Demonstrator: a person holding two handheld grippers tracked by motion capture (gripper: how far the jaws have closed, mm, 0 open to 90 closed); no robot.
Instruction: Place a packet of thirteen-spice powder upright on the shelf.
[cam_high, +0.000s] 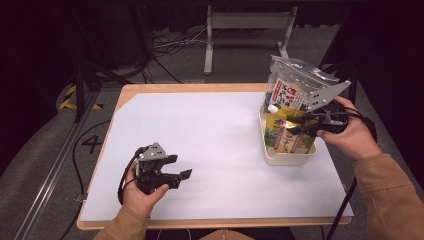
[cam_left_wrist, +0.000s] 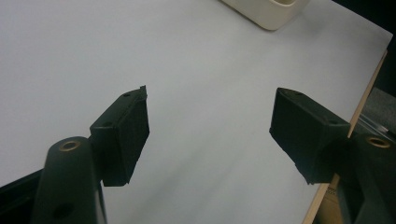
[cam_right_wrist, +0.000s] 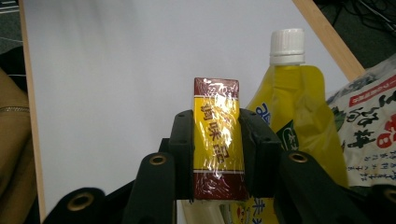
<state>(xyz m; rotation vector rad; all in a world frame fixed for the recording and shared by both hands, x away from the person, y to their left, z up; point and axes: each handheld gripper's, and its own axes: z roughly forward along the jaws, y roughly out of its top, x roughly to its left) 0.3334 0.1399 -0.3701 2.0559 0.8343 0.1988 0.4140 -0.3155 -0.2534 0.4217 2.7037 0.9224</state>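
Your desk (cam_high: 200, 130) is bare across its white middle, so you have plenty of room either way; the work is all at the right edge, where the bin (cam_high: 285, 157) stands packed with a printed bag (cam_high: 292, 85) at the back and a yellow pouch (cam_right_wrist: 299, 112) with a white cap in front. Your right tongs (cam_high: 296, 125) are clenched on the box (cam_right_wrist: 218, 140), a slim yellow and maroon pack in shiny wrap, held upright over the bin, just beside the pouch. I judge you are either seating it in the bin or drawing it out: in both cases move straight along the box's length, because a sideways drag would catch the pouch and could tip the bag. The wrap looks slick, so keep the squeeze firm and even, and do not twist. Your left tongs (cam_high: 177, 167) rest released and empty low on the near left of the desk; bring them over to steady the bin if it starts to shift.
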